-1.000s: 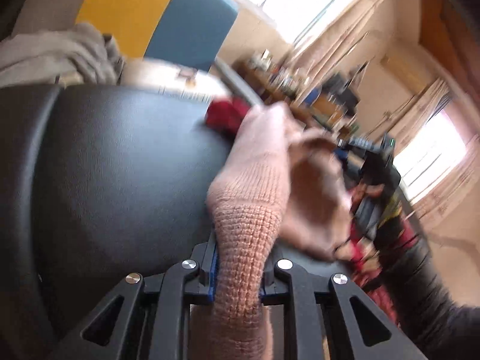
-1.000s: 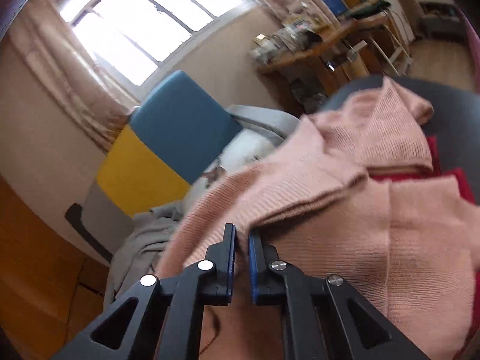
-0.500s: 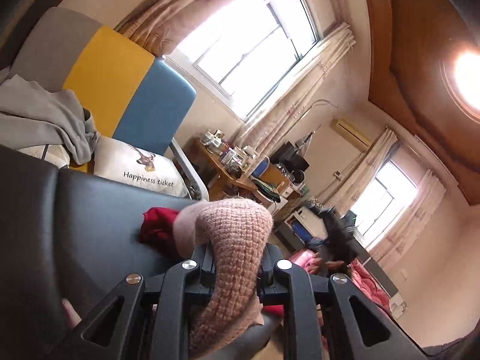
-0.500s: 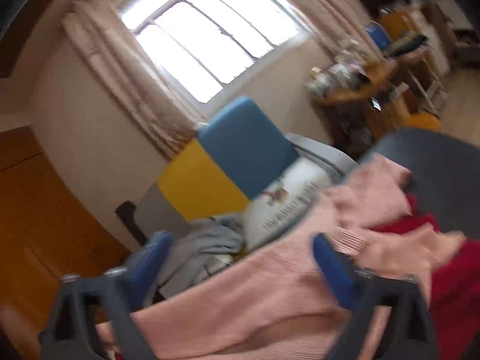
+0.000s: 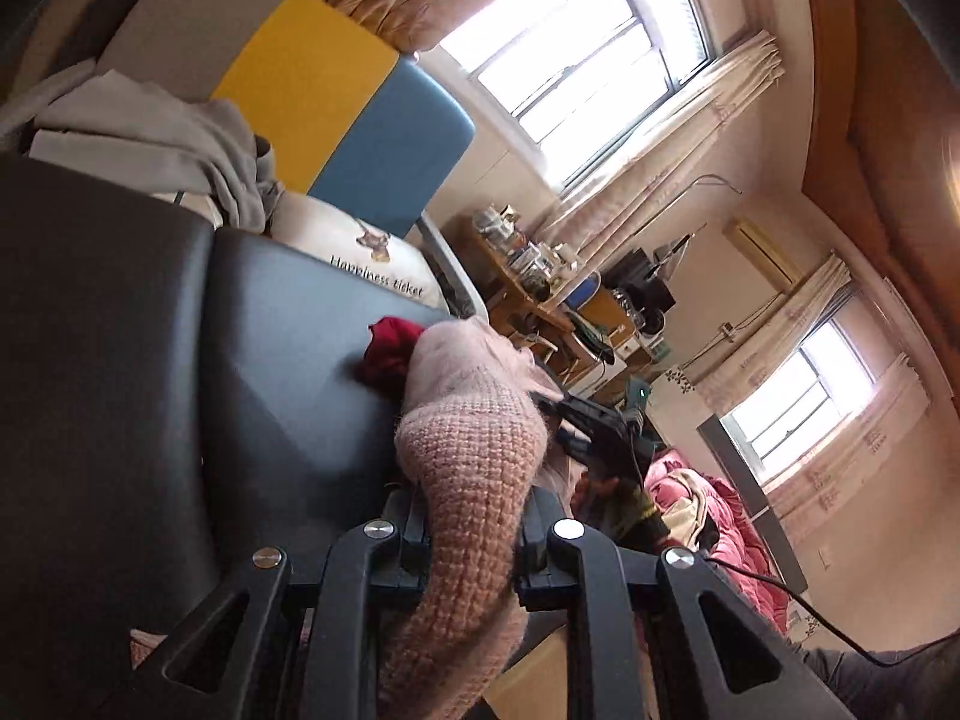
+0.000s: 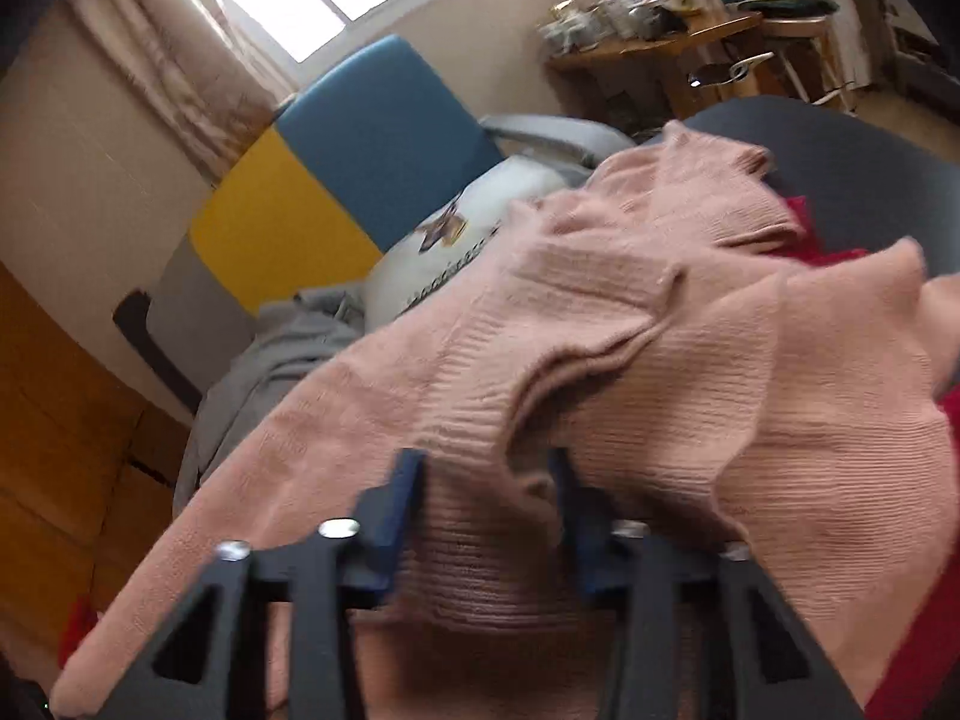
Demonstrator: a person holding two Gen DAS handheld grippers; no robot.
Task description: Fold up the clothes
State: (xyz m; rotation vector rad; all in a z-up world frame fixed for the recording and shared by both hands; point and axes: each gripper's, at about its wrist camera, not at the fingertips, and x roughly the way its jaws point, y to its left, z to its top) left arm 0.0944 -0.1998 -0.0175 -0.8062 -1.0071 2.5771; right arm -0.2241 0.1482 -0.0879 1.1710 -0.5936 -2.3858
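Observation:
A pink knitted sweater point(image 6: 660, 330) lies bunched over a red garment point(image 6: 804, 222) on the black padded table point(image 6: 840, 150). My right gripper point(image 6: 486, 480) is closing its jaws, and a thick fold of the sweater fills the gap between its blue pads. In the left wrist view my left gripper point(image 5: 474, 516) is shut on a rolled end of the sweater point(image 5: 474, 444), lifted above the table point(image 5: 180, 360). Beyond it show the red garment point(image 5: 390, 351) and the right gripper point(image 5: 594, 432) in a person's hand.
Behind the table stands a yellow and blue chair point(image 5: 336, 108) with a grey cloth point(image 5: 150, 138) and a white printed cushion point(image 5: 360, 264). A cluttered wooden desk point(image 5: 528, 276) sits under the window. Pink bedding point(image 5: 720, 510) lies to the right.
My right gripper let go, opened wide, moved along the sweater and is closing on a new fold. My left gripper rose with its sweater end still gripped.

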